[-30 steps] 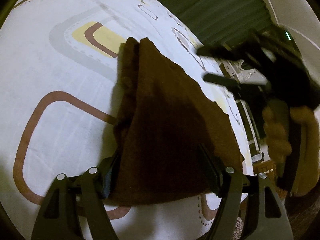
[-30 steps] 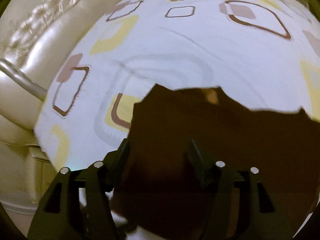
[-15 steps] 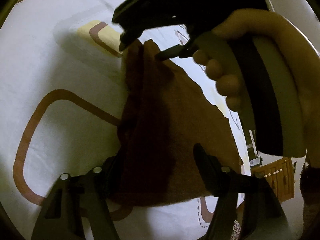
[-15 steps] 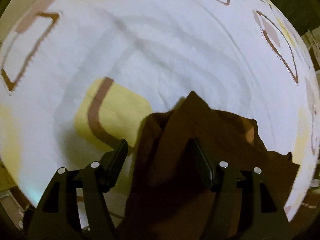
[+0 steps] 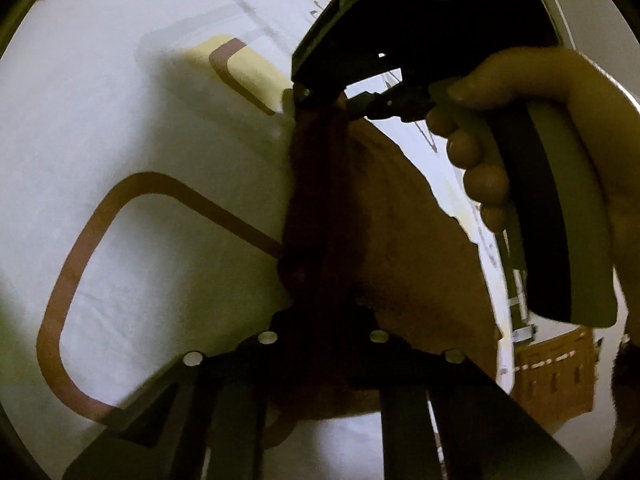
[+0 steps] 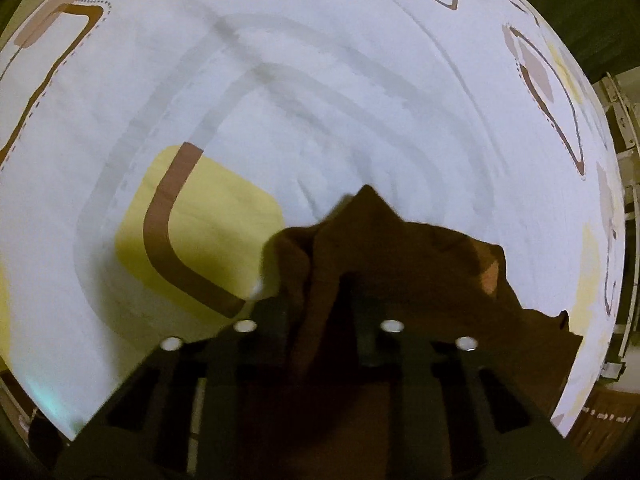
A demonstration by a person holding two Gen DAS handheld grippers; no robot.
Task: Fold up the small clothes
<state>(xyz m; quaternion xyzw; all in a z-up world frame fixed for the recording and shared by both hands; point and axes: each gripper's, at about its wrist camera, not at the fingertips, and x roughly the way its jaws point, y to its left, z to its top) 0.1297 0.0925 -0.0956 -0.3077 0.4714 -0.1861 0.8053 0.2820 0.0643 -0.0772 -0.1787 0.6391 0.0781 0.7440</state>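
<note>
Since a second ago both sets of tongs have gone from wide apart to pinched narrow, and the right gripper (image 5: 320,98) has come in from the right edge of the left wrist view to the far tip of the brown garment (image 5: 400,240).

Left wrist view, nearest first: left gripper (image 5: 324,312) at the bottom, jaws closing and now narrow, with the near edge of the brown garment bunched between them; pads press on the cloth. The garment runs away from there as a rough triangle lying on the white bedsheet (image 5: 140,280), darker folded ridge along its left side. A brown rounded-rectangle outline is printed on the sheet to the left of it, a yellow patch farther up. At the far tip the right gripper points steeply down, jaws closing on that tip. A hand (image 5: 560,152) wraps its grey and black handle at right. Beyond the bed edge at lower right, a wooden piece of furniture (image 5: 556,376), blurred.

Right wrist view: right gripper (image 6: 320,292) jaws narrow, a raised fold of the brown garment (image 6: 400,264) clamped between them, cloth peaking just past the fingertips. The rest spreads right and down. Bedsheet (image 6: 320,80) beyond, with a yellow patch at left and grey curved bands farther out.
</note>
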